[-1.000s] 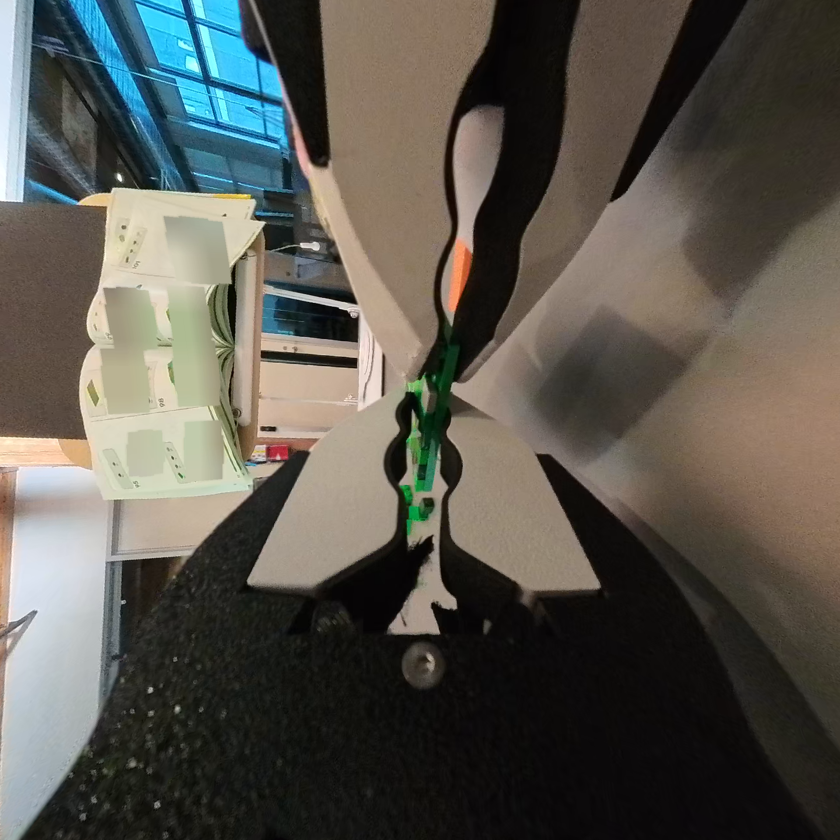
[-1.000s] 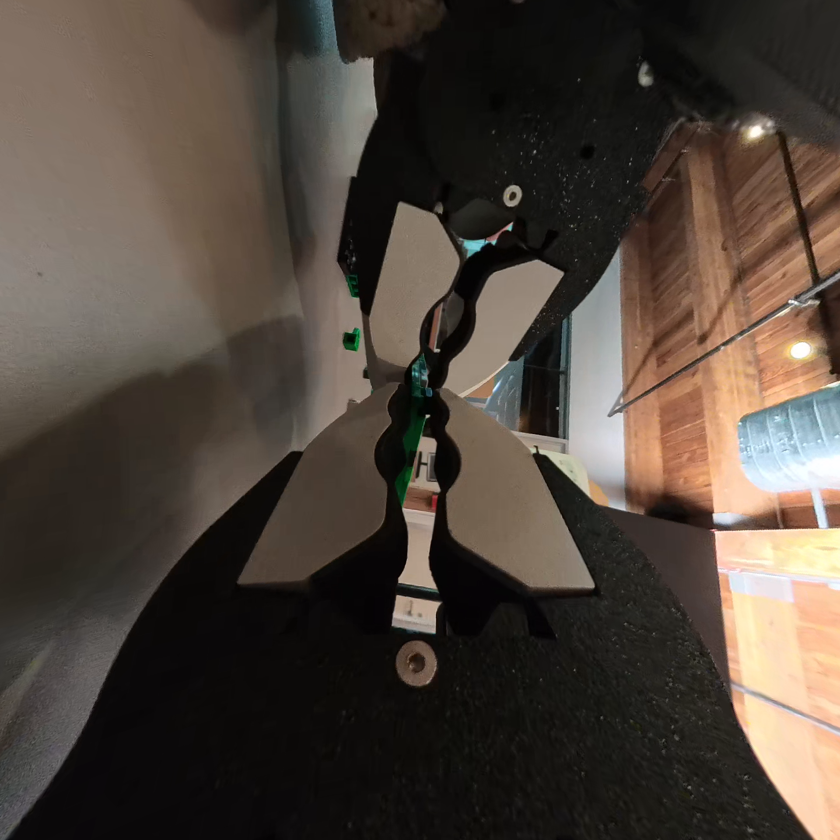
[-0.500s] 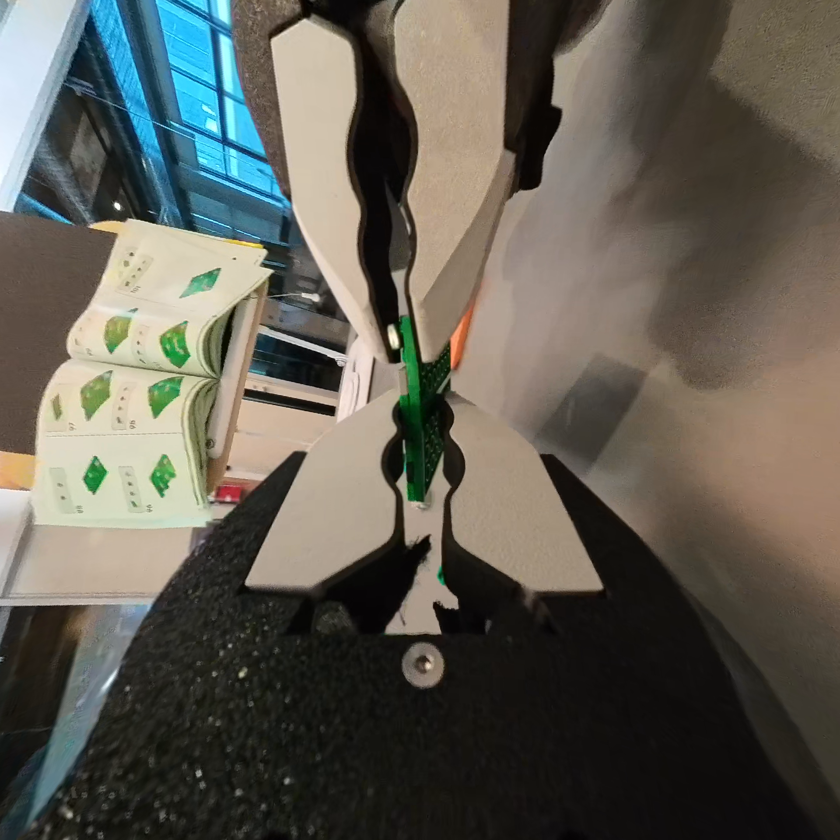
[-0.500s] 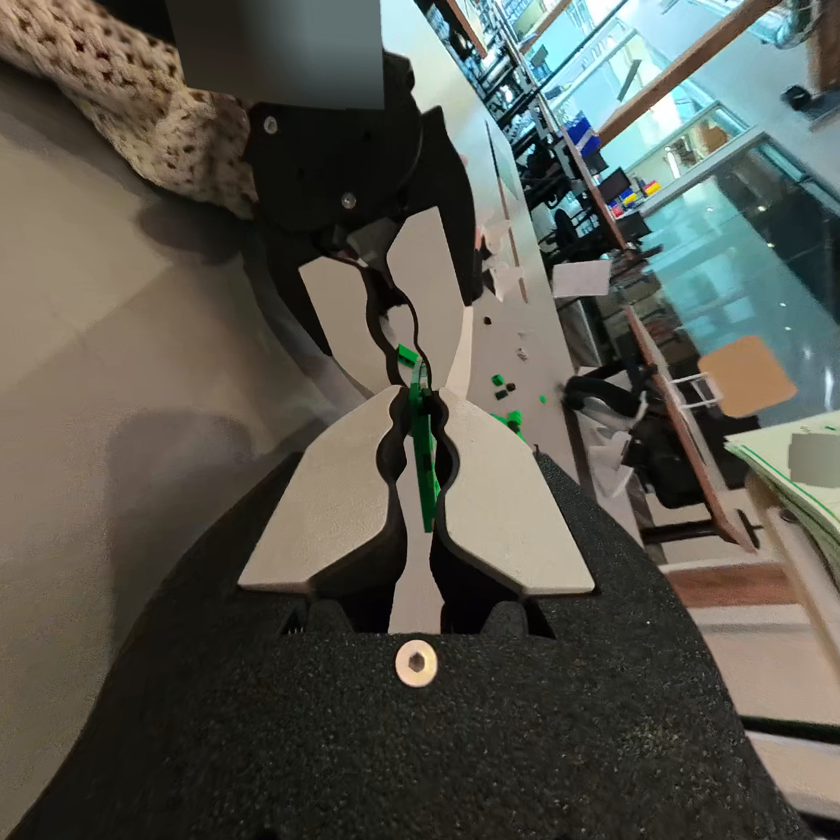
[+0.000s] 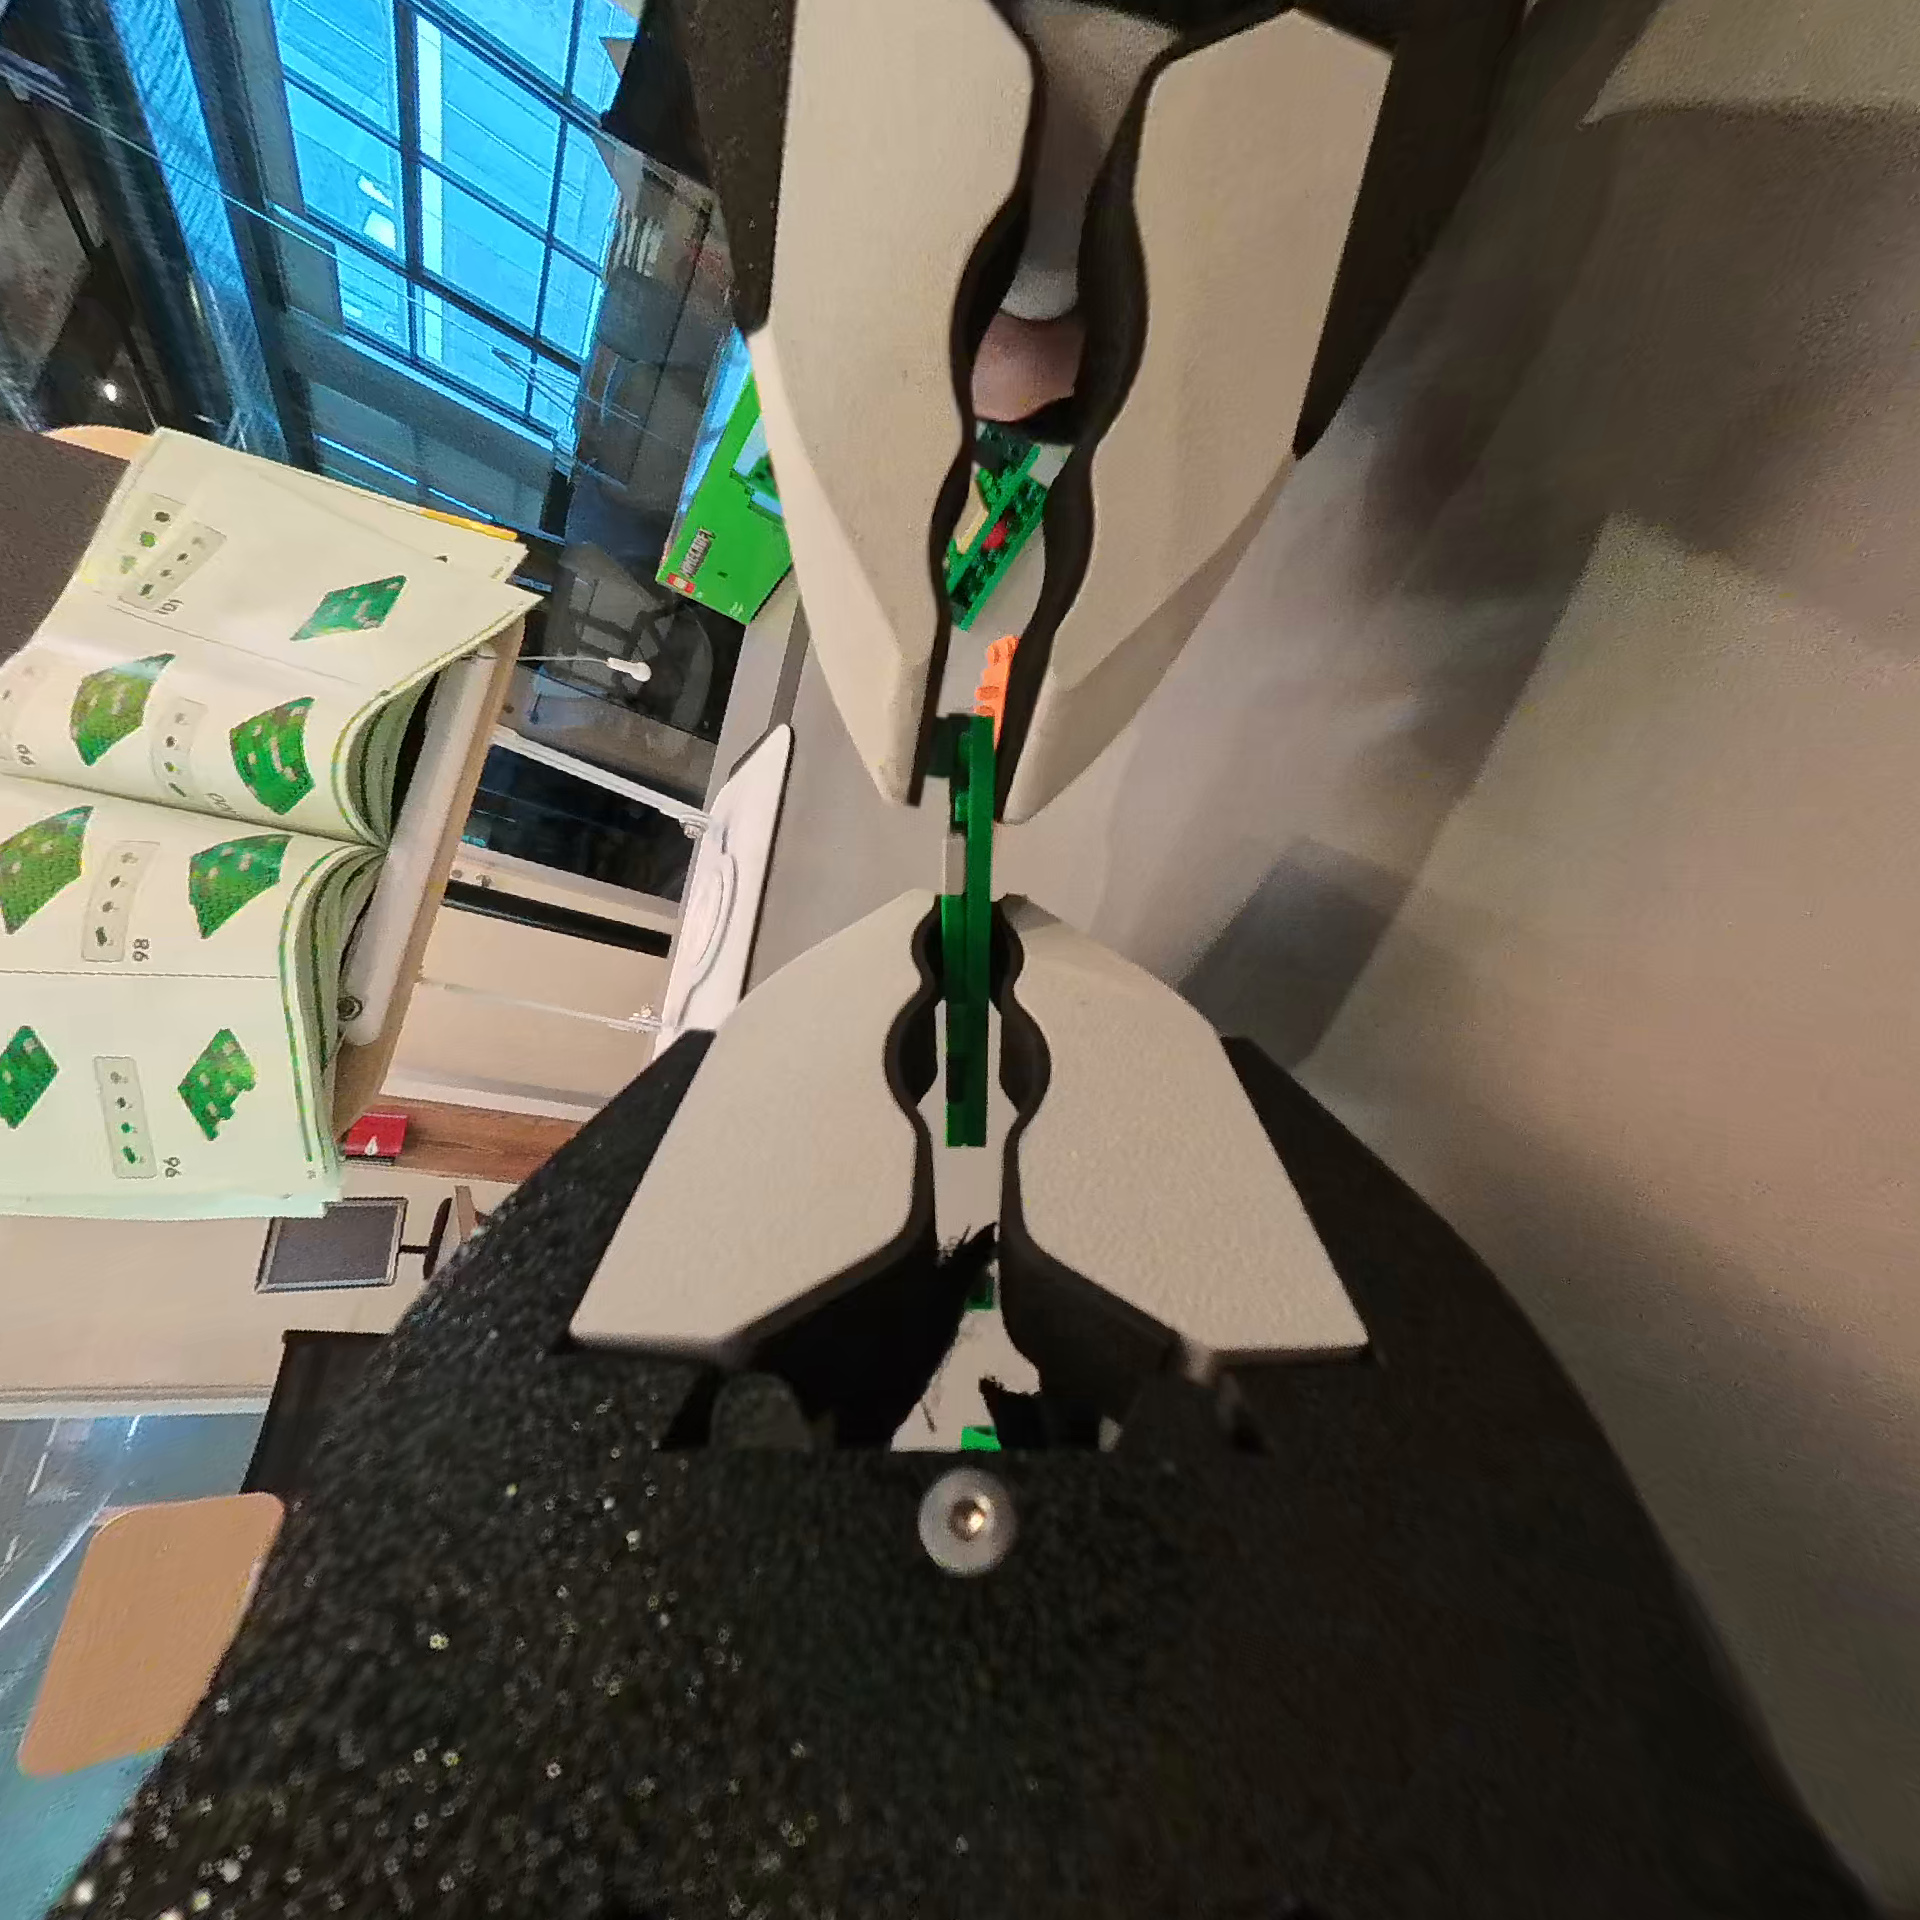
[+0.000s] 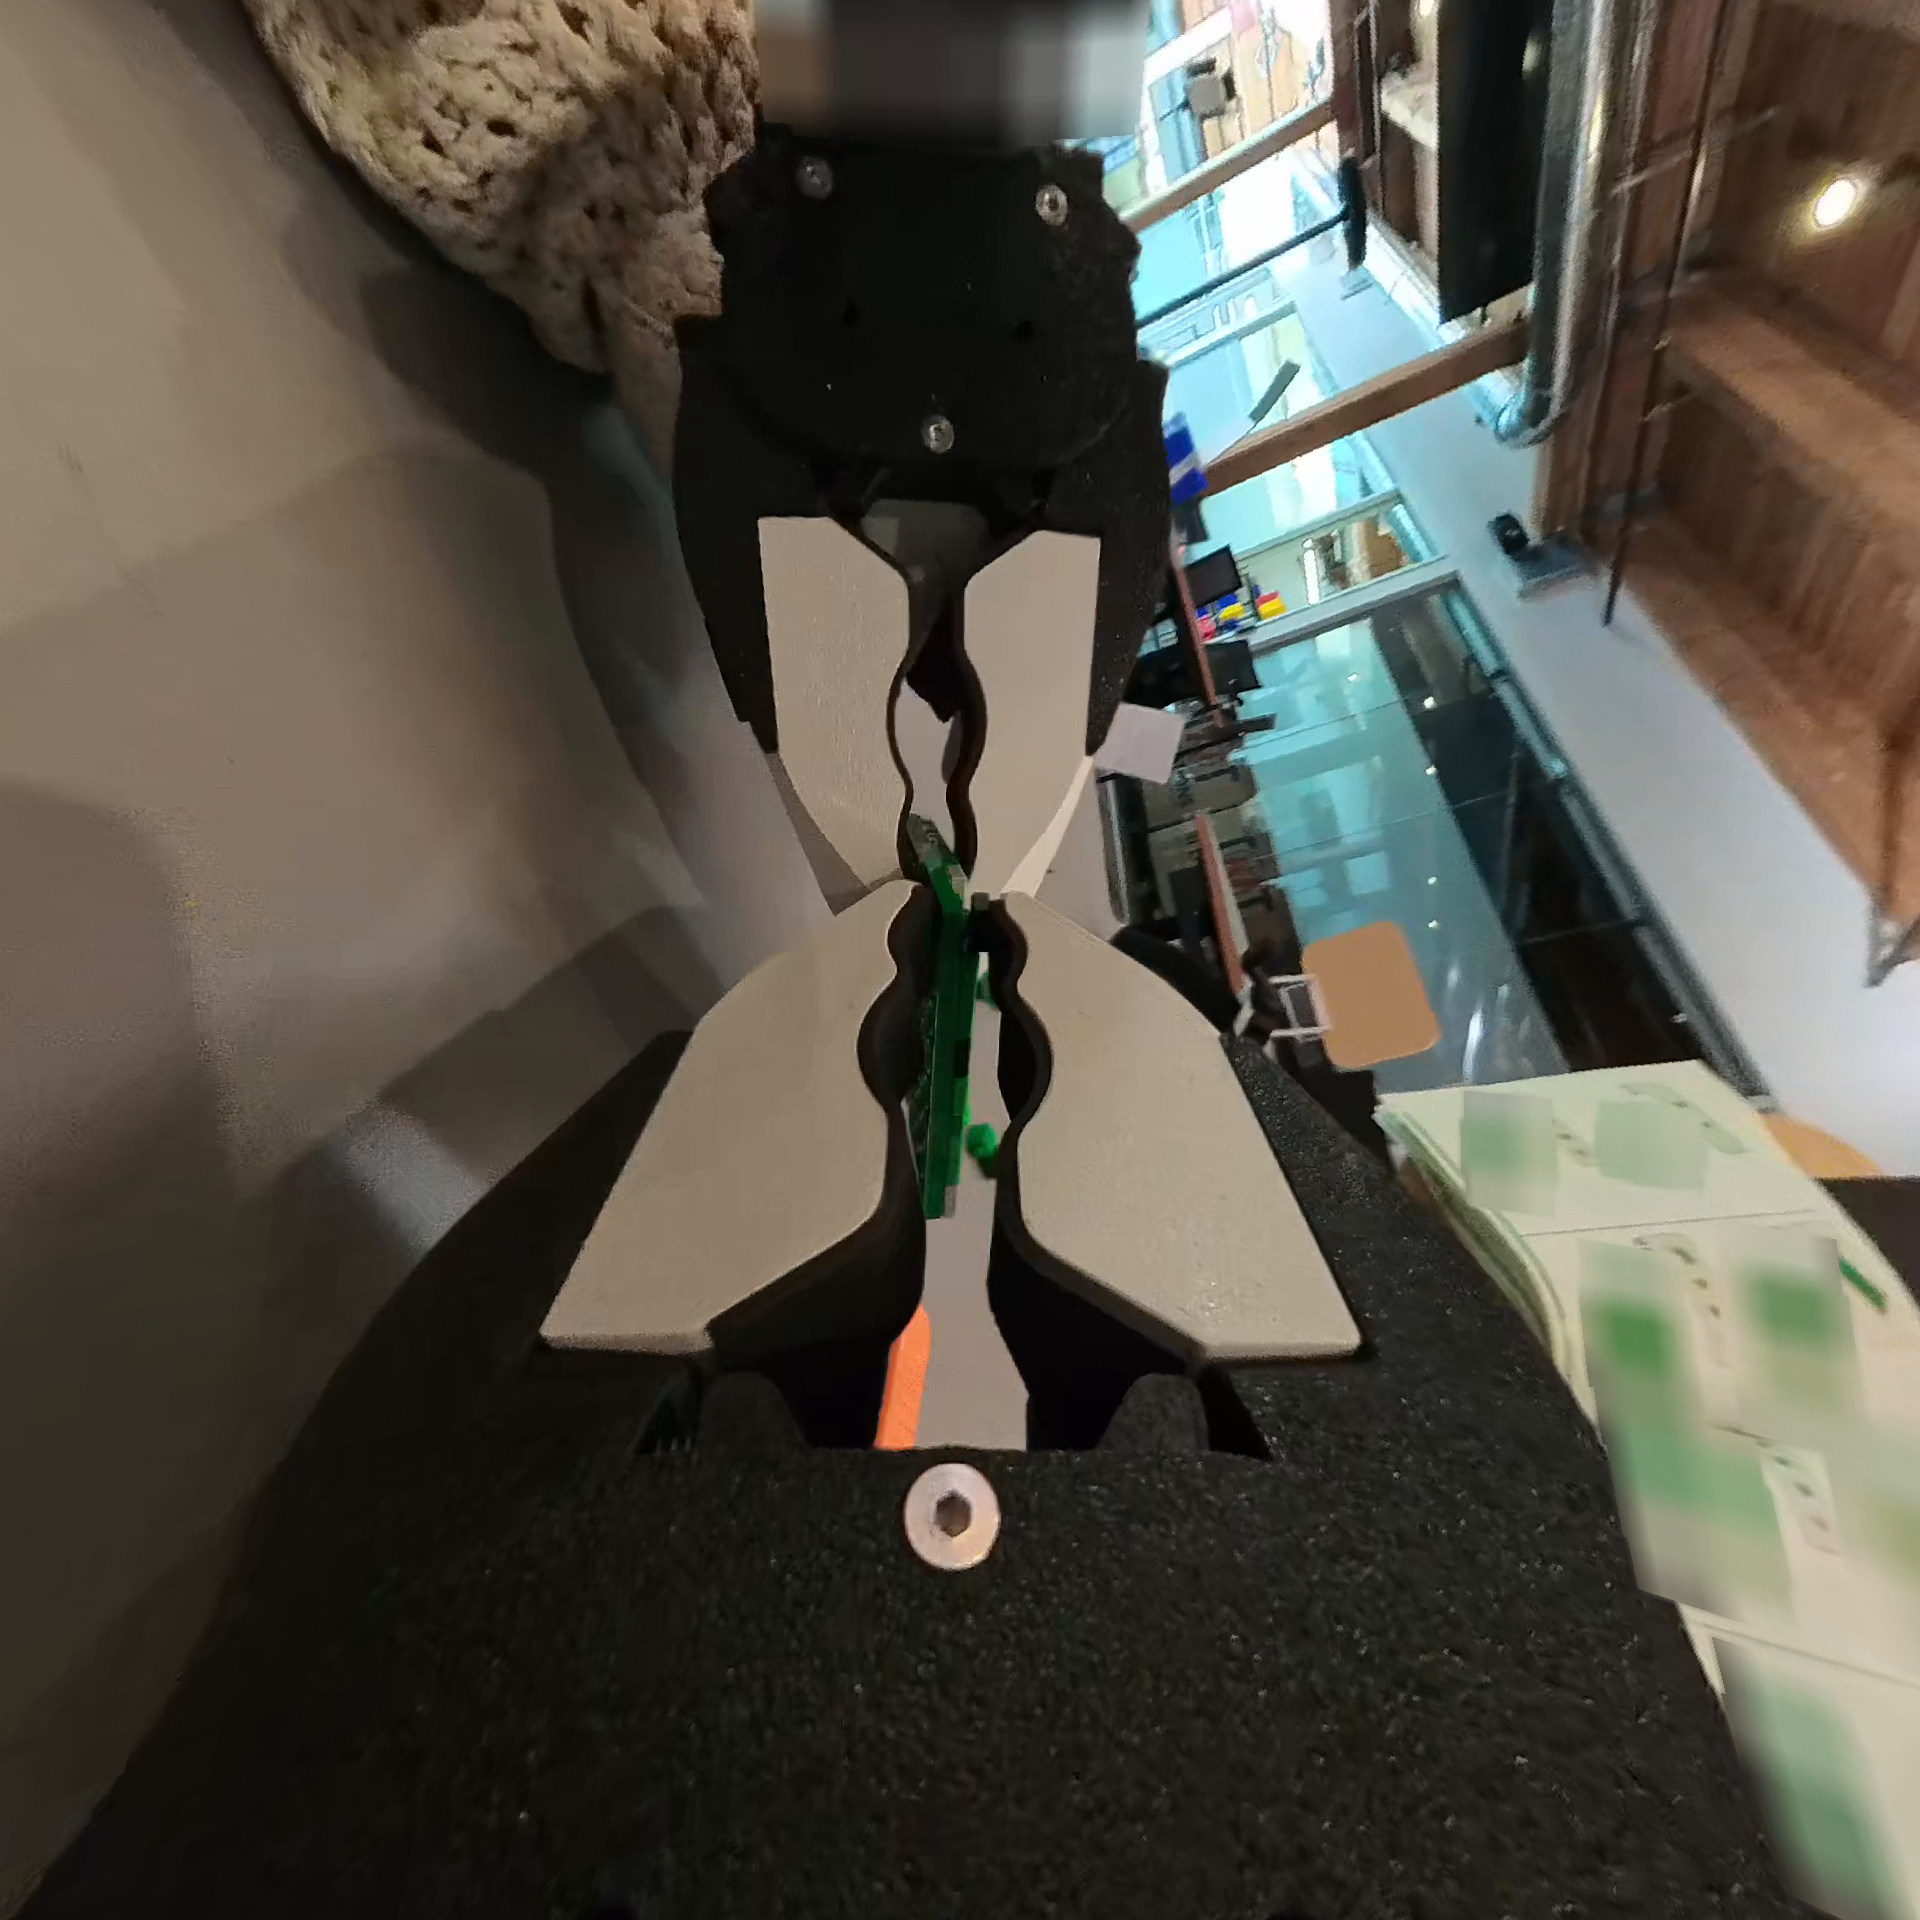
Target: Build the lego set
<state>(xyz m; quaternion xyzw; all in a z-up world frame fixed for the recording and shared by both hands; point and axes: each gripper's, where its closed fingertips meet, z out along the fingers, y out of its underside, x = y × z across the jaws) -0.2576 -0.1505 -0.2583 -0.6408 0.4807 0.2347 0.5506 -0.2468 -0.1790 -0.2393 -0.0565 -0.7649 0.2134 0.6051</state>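
A flat green lego plate assembly (image 5: 966, 1018) is held edge-on in the air between both grippers, which face each other tip to tip. My left gripper (image 5: 966, 909) is shut on its near end. My right gripper (image 5: 961, 774) is shut on the far end. In the right wrist view the same plate (image 6: 943, 1060) sits between my right gripper (image 6: 951, 909) fingers, and the left gripper (image 6: 935, 847) clamps its far edge. Small studs and a grey tile show on the plate. An orange piece (image 5: 997, 675) lies on the table behind.
The open instruction booklet (image 5: 177, 831) stands at the left, and shows at the right in the right wrist view (image 6: 1662, 1299). A green box (image 5: 727, 520) and another green build (image 5: 992, 520) lie beyond. The grey table (image 5: 1558, 935) runs alongside. A knitted sleeve (image 6: 520, 156) is behind the left gripper.
Both grippers have stayed shut on the green plate while turning together; the views have rotated. The right gripper's fingers have moved from steeply tilted to straight opposite the left gripper.
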